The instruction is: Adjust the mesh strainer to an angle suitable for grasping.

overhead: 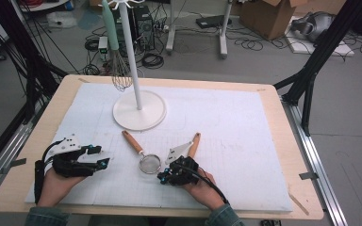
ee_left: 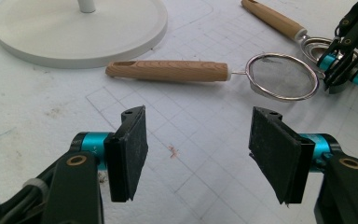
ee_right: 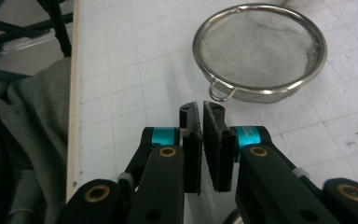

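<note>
Mesh strainer (ee_right: 260, 53) lies on the table (overhead: 283, 136) at one o'clock of the right gripper (ee_right: 202, 112), its jaws clenched empty; left gripper (ee_left: 198, 140) jaws released.

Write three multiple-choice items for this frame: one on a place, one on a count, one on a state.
1. Where does the mesh strainer lie?
A. between the two grippers
B. on the stand's base
C. off the mat

2. How many wooden-handled utensils lie on the mat?
A. one
B. two
C. four

3. How do the right gripper's jaws stand?
A. wide apart
B. clamped on the strainer
C. shut on nothing

Answers: 1 A, it sits between the left gripper and the right one. 2 B, the strainer and a second utensil. 3 C, the pads nearly meet just short of the strainer's loop.
</note>
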The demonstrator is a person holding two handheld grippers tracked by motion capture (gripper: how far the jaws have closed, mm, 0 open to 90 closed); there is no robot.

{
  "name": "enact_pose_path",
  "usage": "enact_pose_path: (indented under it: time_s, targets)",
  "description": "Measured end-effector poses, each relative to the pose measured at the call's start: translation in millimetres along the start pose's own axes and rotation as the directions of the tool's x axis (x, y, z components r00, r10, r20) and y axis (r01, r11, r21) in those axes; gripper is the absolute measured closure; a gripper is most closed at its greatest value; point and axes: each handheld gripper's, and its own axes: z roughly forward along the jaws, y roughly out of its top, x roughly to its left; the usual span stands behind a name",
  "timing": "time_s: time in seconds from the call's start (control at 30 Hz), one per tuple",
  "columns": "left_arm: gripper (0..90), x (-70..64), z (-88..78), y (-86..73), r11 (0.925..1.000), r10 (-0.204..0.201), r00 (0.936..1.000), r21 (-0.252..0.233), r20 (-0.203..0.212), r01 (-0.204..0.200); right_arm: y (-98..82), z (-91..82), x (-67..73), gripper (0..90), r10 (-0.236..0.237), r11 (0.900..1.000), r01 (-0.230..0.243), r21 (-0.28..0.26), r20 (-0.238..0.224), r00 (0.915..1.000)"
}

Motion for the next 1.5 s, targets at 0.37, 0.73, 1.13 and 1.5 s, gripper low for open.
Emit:
enact_pose_path:
  time_s: [0.37,0.73,1.13,1.5]
  targets:
    - [37.3,0.4,0.0,-0.1,1.0000,0.002,1.0000,0.001,0.001,-0.002,2.6,-1.1,-6.3,87.1,0.016,1.000,-0.016,-0.005,0.068,0.9975]
    - [37.3,0.6,-0.9,-0.1,1.0000,-0.001,1.0000,-0.002,-0.002,0.001,7.7,-0.6,-11.4,87.0,0.025,1.000,-0.024,-0.013,0.109,0.9937]
    - [37.3,1.2,-1.7,-0.4,1.0000,-0.003,1.0000,-0.005,-0.006,0.003,14.2,0.5,-19.7,86.2,0.037,0.999,-0.033,-0.027,0.147,0.9885]
    - [37.3,2.1,-3.0,-0.4,0.9999,-0.005,1.0000,-0.009,-0.006,0.005,24.6,2.6,-31.6,86.3,0.049,0.999,-0.045,-0.025,0.165,0.9851]
